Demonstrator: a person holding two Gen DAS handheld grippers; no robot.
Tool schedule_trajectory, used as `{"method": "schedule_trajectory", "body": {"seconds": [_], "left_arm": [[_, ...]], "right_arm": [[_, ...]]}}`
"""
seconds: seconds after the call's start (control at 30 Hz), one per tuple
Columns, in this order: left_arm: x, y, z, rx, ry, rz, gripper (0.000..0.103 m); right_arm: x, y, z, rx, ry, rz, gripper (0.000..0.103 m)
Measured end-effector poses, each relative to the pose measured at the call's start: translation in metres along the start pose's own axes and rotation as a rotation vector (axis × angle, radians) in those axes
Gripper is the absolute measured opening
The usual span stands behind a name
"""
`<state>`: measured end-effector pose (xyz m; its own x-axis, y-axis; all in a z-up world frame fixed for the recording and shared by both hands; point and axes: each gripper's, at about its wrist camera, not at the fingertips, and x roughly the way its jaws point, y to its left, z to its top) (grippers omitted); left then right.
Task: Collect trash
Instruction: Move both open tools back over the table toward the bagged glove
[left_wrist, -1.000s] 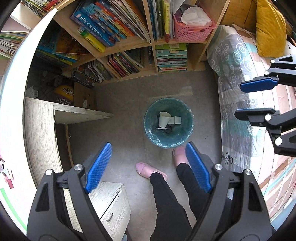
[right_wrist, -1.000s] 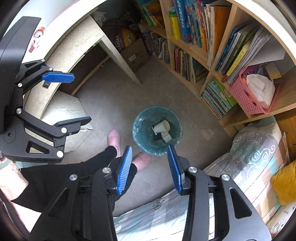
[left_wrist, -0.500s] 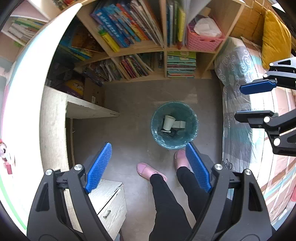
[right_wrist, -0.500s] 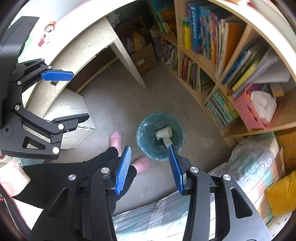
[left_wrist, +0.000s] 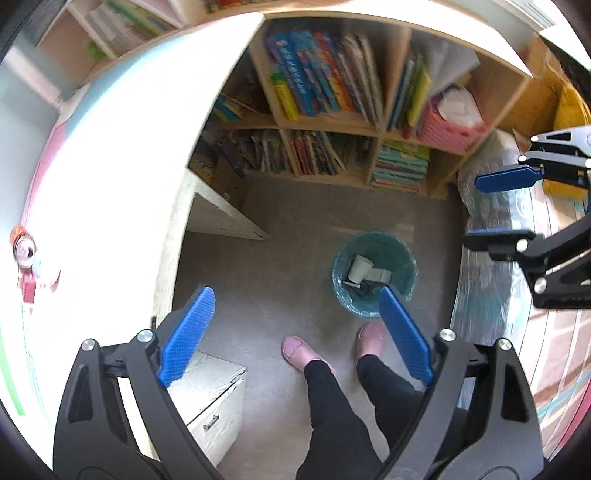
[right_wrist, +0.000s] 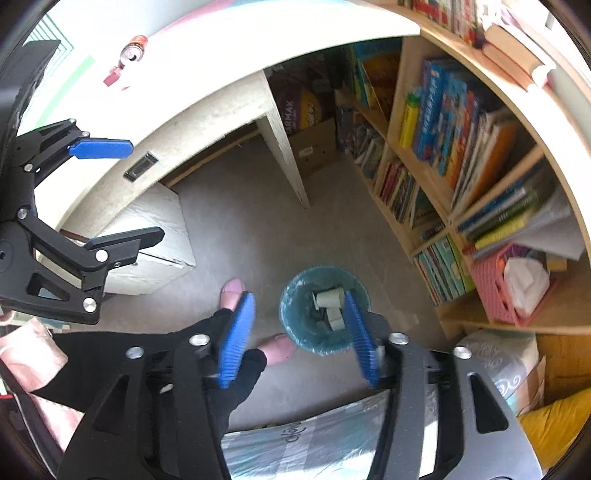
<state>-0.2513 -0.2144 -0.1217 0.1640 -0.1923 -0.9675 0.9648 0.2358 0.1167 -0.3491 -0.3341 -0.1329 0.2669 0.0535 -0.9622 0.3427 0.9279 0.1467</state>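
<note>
A teal trash bin (left_wrist: 373, 273) stands on the grey floor with a paper cup (left_wrist: 360, 266) and a small box inside; it also shows in the right wrist view (right_wrist: 322, 308). My left gripper (left_wrist: 295, 325) is open and empty, high above the floor. My right gripper (right_wrist: 298, 334) is open and empty, above the bin; it shows at the right edge of the left wrist view (left_wrist: 498, 206). On the white desk (left_wrist: 110, 177) lie a drink can (left_wrist: 24, 251) and a pink item (left_wrist: 28, 290); the can also shows in the right wrist view (right_wrist: 133, 51).
A wooden bookshelf (left_wrist: 351, 122) full of books, with a pink basket (left_wrist: 452, 123), lines the far wall. A white drawer unit (left_wrist: 210, 398) stands under the desk. A bed (left_wrist: 517, 295) is at the right. The person's legs and pink slippers (left_wrist: 295, 350) are beside the bin.
Both grippers have risen and pulled back from the bin, which looks smaller. The desk top with the can has come into view. Both stay open.
</note>
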Motion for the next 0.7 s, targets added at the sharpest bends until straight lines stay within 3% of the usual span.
{"method": "schedule_trajectory", "body": {"seconds": [0.17, 0.33, 0.7], "left_arm": [[-0.018, 0.039, -0.003, -0.085, -0.037, 0.028, 0.096], [-0.035, 0.083, -0.012, -0.173, -0.066, 0.064, 0.096], [-0.050, 0.218, -0.052, -0.413, -0.084, 0.120, 0.097]], "right_arm": [[-0.006, 0.021, 0.032, -0.052, -0.032, 0.011, 0.072], [-0.013, 0.054, 0.075, -0.140, -0.068, 0.023, 0.084], [-0.006, 0.144, 0.177, -0.348, -0.103, 0.028, 0.088]]}}
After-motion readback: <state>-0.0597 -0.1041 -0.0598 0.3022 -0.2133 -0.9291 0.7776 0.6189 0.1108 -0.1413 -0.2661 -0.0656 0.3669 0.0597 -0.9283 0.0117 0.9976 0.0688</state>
